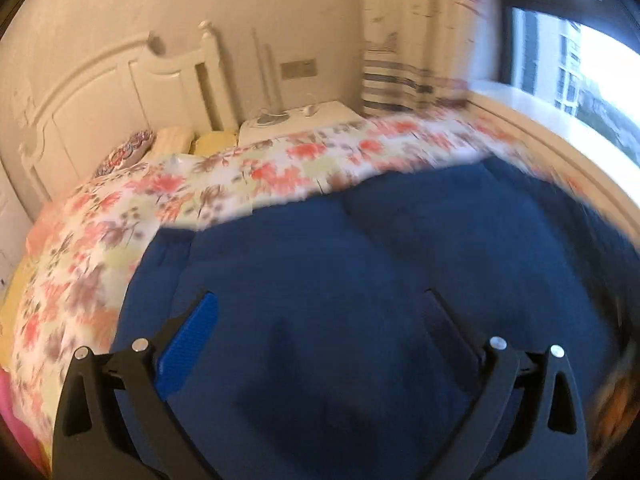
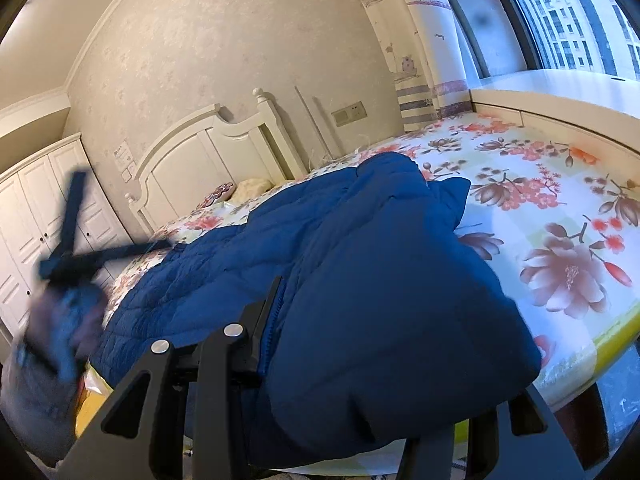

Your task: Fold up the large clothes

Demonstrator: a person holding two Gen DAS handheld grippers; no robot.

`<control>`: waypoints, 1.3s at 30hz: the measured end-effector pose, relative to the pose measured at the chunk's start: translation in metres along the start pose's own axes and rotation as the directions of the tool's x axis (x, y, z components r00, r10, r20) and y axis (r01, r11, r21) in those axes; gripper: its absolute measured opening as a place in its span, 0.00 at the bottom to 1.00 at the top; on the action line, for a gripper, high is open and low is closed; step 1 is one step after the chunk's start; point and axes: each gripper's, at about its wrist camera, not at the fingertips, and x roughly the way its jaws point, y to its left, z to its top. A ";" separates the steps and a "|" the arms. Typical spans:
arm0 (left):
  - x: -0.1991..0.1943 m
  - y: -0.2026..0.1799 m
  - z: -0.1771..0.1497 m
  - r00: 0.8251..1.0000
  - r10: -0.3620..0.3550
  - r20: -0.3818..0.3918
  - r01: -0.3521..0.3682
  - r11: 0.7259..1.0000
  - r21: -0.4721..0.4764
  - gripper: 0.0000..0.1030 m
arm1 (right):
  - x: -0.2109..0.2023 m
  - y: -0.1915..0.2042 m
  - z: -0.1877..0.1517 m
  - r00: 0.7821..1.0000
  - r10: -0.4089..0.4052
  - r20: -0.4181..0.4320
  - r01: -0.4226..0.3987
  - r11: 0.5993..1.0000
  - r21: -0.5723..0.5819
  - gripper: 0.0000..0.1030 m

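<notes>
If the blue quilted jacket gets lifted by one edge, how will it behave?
The blue quilted jacket would probably sag and drape, since it already bunches in soft folds. Its puffy quilting suggests bulky but light. It may slide somewhat on the smooth floral bedsheet.

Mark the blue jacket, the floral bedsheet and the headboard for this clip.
blue jacket (image 2: 360, 264): right wrist view, on its quilted body.
floral bedsheet (image 2: 560, 208): right wrist view, on a bare printed patch.
headboard (image 2: 224, 152): right wrist view, on its white panel.
</notes>
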 end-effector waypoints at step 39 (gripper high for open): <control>-0.135 0.218 -0.053 0.963 0.085 0.256 -0.018 0.967 -0.253 0.98 | 0.134 0.362 -0.173 0.992 -0.005 0.126 0.125 -0.115 -0.985 0.55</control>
